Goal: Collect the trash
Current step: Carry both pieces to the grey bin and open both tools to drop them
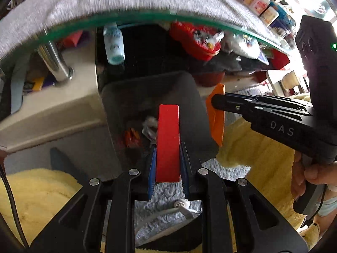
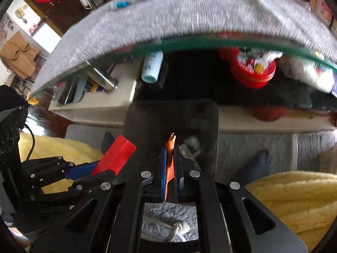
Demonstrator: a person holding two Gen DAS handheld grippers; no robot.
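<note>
My left gripper (image 1: pixel 167 164) is shut on a red rectangular block (image 1: pixel 168 141), held just over the near rim of a dark grey bin (image 1: pixel 189 105). The block and left gripper also show in the right wrist view (image 2: pixel 115 158). My right gripper (image 2: pixel 170 164) is shut on a flat orange piece (image 2: pixel 170 158) above the same bin (image 2: pixel 147 122). From the left wrist view the orange piece (image 1: pixel 215 113) hangs at the bin's right rim. Crumpled white and orange trash (image 1: pixel 141 132) lies in the bin's bottom.
A glass table edge with a grey cloth (image 1: pixel 105 2) overhangs the bin. Under it stand a white bottle (image 1: pixel 113 44), a red container (image 1: pixel 195 40) and a chrome leg (image 1: pixel 56 63). Yellow fluffy fabric (image 2: pixel 294 200) and a grey rug with a white cable (image 2: pixel 174 227) lie below.
</note>
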